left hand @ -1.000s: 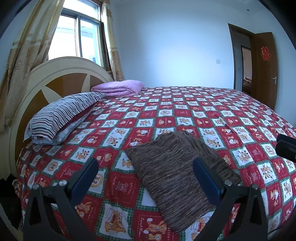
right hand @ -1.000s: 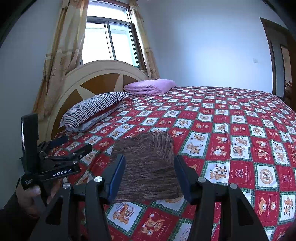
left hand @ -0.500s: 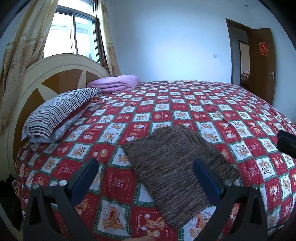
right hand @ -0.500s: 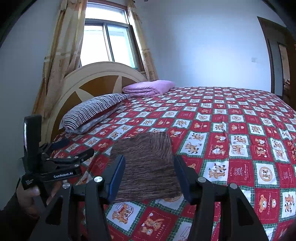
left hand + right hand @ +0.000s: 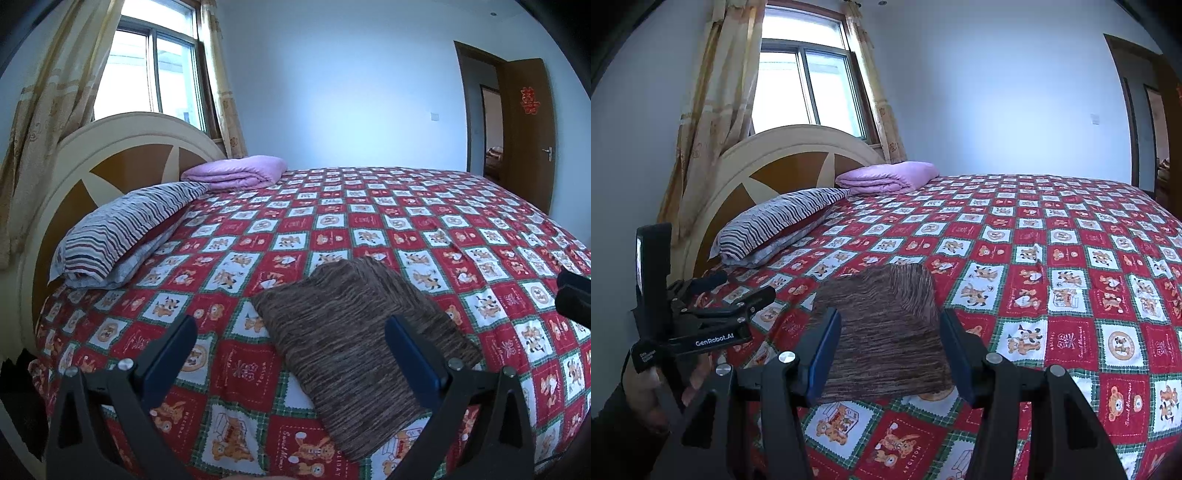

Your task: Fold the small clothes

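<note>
Garment: folded brown knit cloth [image 5: 364, 339] flat on the bed [image 5: 461, 229].
Left gripper [image 5: 291, 350]: jaws wide, empty.
Right gripper [image 5: 890, 350]: jaws wide, empty.

Ahead of me, a bed under a red-and-white checked bear-print quilt [image 5: 369, 206]. Its arched cream and brown wooden headboard [image 5: 122, 162] stands at my left, below a daylit window [image 5: 809, 92] with beige patterned curtains [image 5: 40, 122]. Pale blue walls [image 5: 351, 92]; brown wooden door [image 5: 528, 133] open at my right.
</note>
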Motion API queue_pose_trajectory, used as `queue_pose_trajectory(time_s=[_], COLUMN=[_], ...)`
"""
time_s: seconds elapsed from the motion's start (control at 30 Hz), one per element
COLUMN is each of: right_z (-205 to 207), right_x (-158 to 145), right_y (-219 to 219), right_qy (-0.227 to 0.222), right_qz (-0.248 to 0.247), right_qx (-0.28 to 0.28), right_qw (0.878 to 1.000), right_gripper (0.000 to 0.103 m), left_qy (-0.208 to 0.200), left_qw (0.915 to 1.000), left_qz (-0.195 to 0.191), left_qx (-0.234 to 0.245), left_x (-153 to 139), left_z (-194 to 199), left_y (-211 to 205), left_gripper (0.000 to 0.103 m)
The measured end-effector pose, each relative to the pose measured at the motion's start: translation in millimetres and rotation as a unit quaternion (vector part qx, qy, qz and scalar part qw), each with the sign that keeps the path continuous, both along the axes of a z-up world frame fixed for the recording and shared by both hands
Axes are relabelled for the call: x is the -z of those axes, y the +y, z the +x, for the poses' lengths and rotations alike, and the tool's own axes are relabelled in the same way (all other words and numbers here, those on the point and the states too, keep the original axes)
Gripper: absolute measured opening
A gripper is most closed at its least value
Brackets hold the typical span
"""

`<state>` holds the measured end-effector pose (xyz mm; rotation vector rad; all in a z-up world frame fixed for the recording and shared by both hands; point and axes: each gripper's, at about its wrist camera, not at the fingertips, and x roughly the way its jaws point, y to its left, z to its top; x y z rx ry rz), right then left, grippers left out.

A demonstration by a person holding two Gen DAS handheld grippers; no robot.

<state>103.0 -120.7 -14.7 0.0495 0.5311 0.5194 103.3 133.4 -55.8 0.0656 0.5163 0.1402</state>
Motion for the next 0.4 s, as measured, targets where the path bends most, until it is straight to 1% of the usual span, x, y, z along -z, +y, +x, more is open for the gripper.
queue_pose_trajectory(time_s=[0.13,0.4], right_z=[-0.5,-0.6], right_x=[1.7,4.1], right_y=[2.1,1.9], right_qy=[0.002,0.008], right_qz=[-0.003,-0.006], right_qx=[-0.003,-0.004], right_qw=[1.000,1.000], right_gripper=[0.056,0.056], left_qy=[0.004,0.006], left_qw=[1.0000,0.9999], left_qz=[-0.003,0.009], left_qx=[-0.004,-0.003], left_x=[1.2,3.1], left_z=[1.3,2.3], left_y=[2.3,1.7], left_gripper=[0.103,0.103])
